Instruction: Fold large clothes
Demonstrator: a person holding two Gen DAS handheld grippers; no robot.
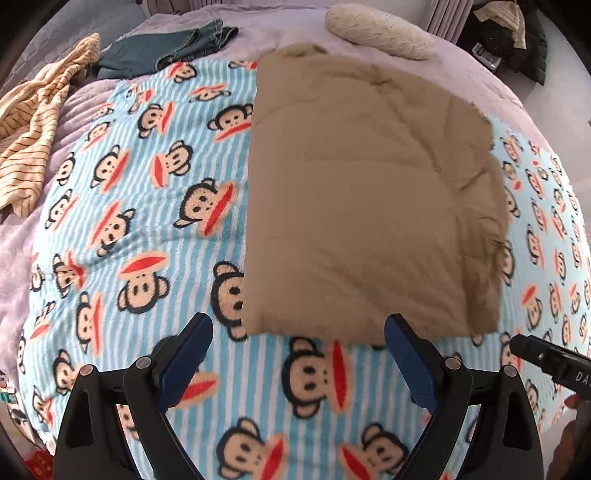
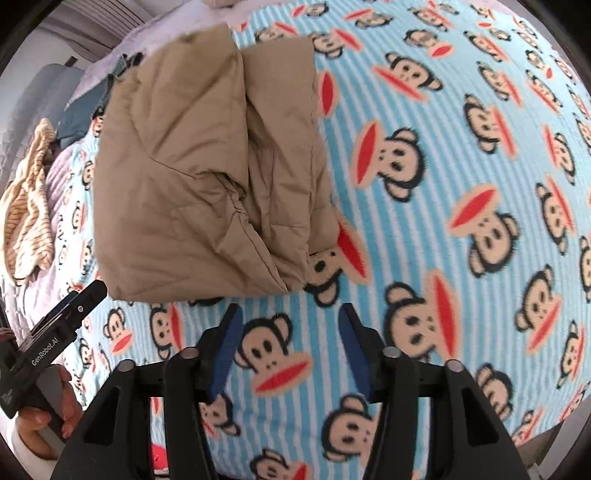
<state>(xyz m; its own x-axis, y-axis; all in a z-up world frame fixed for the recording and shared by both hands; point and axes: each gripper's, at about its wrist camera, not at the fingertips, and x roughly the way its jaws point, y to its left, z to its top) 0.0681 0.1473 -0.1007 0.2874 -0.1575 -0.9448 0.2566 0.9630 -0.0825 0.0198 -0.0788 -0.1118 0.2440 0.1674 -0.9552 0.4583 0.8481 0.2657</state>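
A tan padded garment (image 1: 369,199) lies folded into a thick rectangle on the blue striped monkey-print blanket (image 1: 147,229). It also shows in the right wrist view (image 2: 207,173), with layered folds at its right side. My left gripper (image 1: 297,328) is open and empty, just short of the garment's near edge. My right gripper (image 2: 290,317) is open and empty, just short of the garment's near right corner. The right gripper's body shows at the left wrist view's right edge (image 1: 550,358); the left gripper's body shows at the lower left of the right wrist view (image 2: 55,332).
A cream striped garment (image 1: 33,122) and dark teal jeans (image 1: 166,48) lie at the bed's far left. A cream pillow (image 1: 380,31) lies beyond the tan garment. Dark clothes (image 1: 517,37) are piled off the bed at the far right.
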